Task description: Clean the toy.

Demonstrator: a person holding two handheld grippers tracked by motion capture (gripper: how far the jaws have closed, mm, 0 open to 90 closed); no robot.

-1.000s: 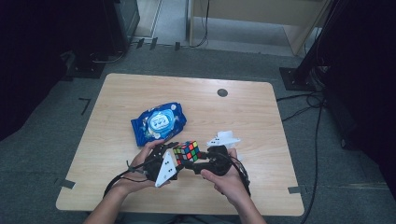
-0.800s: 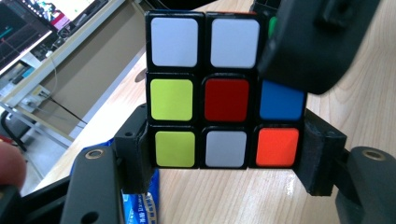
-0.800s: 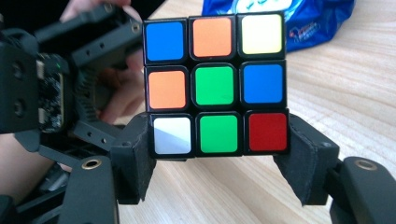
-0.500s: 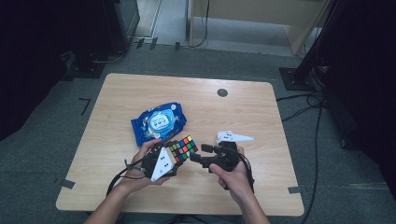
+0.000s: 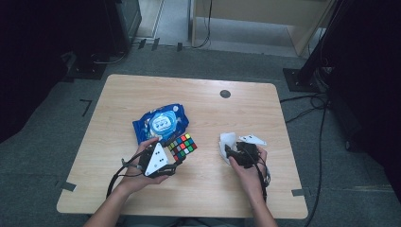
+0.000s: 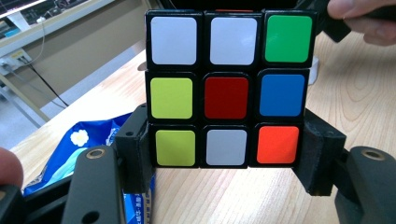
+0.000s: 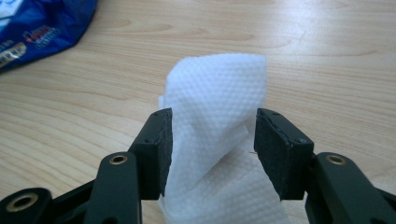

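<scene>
The left tool (image 5: 176, 161) was clamped on a black-framed puzzle cube with coloured stickers (image 5: 182, 146). In the left gripper view its two black jaws pressed flat against opposite sides of the cube's (image 6: 227, 88) bottom row, holding it upright above the pale wooden surface (image 6: 355, 93). The face toward the camera read white, white, green across the top, yellow-green, red, blue through the middle, and yellow-green, white, orange below.

The right tool (image 5: 226, 150) was spread partway around a folded white textured paper wipe (image 5: 227, 143). In the right gripper view the wipe (image 7: 215, 121) stood between the jaws, brushing the left one, with a gap before the right one; I could not tell whether it was truly gripped.

From above, the cube sat near the front middle of the surface (image 5: 142, 85), just beside a crumpled blue plastic wipes packet with white printing (image 5: 161, 123). The wipe lay well apart to the right. A small dark round cap (image 5: 225, 93) sat in the surface toward the far edge.
</scene>
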